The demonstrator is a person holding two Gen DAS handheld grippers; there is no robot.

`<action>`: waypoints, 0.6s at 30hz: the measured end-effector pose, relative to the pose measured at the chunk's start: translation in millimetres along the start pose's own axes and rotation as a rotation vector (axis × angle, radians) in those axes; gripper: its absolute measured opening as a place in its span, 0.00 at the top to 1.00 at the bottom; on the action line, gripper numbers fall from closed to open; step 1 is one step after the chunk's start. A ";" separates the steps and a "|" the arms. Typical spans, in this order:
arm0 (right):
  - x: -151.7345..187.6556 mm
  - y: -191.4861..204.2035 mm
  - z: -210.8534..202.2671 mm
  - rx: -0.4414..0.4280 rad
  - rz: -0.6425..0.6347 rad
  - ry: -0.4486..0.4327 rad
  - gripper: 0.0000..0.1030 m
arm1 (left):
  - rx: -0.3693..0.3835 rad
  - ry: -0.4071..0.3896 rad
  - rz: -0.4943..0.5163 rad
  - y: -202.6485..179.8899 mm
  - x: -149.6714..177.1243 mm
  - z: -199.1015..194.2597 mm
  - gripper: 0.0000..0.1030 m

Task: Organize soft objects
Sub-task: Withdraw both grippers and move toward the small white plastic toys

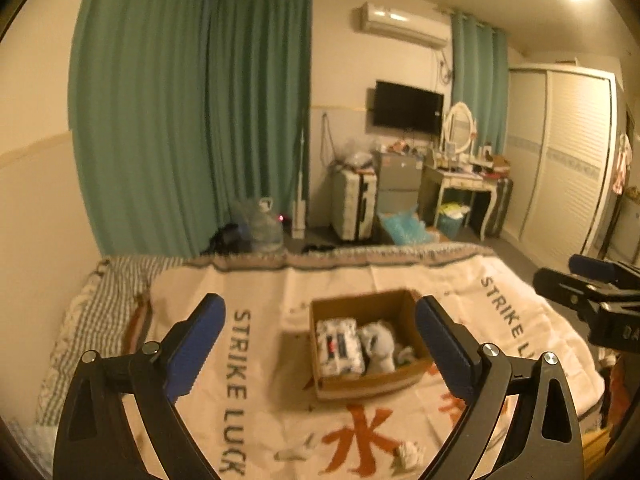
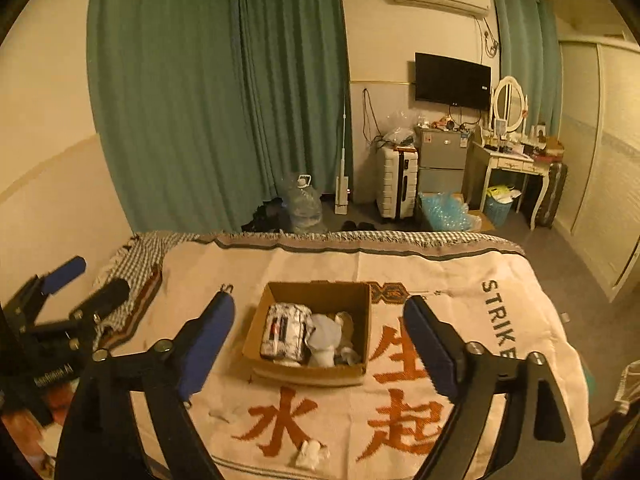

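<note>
A cardboard box (image 2: 306,336) sits on the bed's cream blanket (image 2: 460,280), which carries orange characters and the words STRIKE LUCK. Inside the box lie a patterned white bundle (image 2: 286,332) on the left and pale grey-white soft items (image 2: 330,340) crowded against it on the right. The right hand-held gripper (image 2: 318,334) hangs above the near end of the bed with its blue-padded fingers spread wide and nothing between them; in its own view the box appears framed between the two fingers, further along the bed and apart from them. The left hand-held gripper (image 1: 320,332) is likewise spread wide and empty, with the box showing between its fingers and nearer the right one. A small crumpled white soft object (image 2: 310,454) lies loose on the blanket near the bed's near edge, below the orange characters and well short of the box, untouched by either gripper.
</note>
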State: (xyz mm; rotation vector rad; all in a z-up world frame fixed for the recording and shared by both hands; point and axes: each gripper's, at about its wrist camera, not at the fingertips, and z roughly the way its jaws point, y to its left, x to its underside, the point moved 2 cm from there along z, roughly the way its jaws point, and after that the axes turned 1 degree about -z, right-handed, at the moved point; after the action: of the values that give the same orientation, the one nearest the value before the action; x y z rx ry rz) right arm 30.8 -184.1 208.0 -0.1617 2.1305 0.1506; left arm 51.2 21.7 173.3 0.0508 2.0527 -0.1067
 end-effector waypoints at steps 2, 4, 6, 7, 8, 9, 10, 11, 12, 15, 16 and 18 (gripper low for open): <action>18.1 6.2 5.1 -0.008 0.000 0.029 0.07 | -0.001 0.027 -0.009 4.7 16.8 4.2 0.06; 40.0 9.3 21.8 -0.031 0.014 0.086 0.07 | 0.008 0.060 -0.014 8.9 36.6 13.9 0.06; 60.5 10.7 38.9 -0.042 0.033 0.136 0.07 | 0.012 0.105 -0.019 13.6 57.3 29.2 0.06; 70.8 12.5 50.3 -0.038 0.035 0.162 0.07 | 0.011 0.121 -0.022 15.1 64.8 35.1 0.06; 83.2 14.3 62.3 -0.034 0.030 0.191 0.07 | 0.008 0.146 -0.023 17.5 76.6 44.2 0.06; 94.6 15.1 72.5 -0.030 0.022 0.212 0.07 | 0.005 0.166 -0.022 18.7 85.9 50.4 0.06; 107.8 16.3 86.0 -0.023 0.020 0.238 0.07 | 0.004 0.188 -0.019 19.8 96.9 58.4 0.06; 117.1 15.1 95.5 -0.021 0.025 0.256 0.07 | 0.001 0.209 -0.017 21.0 107.9 67.4 0.06; 128.3 13.7 105.6 -0.026 0.035 0.277 0.07 | -0.004 0.224 -0.017 22.4 117.1 72.6 0.06; 161.3 11.2 139.2 -0.010 0.066 0.355 0.08 | -0.009 0.294 -0.025 22.9 146.5 95.7 0.07; 169.3 11.0 146.5 -0.005 0.073 0.370 0.09 | -0.015 0.313 -0.023 22.2 154.5 100.6 0.07; 191.5 9.4 167.0 0.002 0.087 0.427 0.16 | -0.020 0.360 -0.022 20.9 172.0 113.8 0.08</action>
State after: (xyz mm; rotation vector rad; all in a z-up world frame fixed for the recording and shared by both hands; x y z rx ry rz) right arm 65.7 -157.0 -42.4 -0.1063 2.5652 0.1764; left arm 73.1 29.6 -32.7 0.0370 2.4140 -0.0962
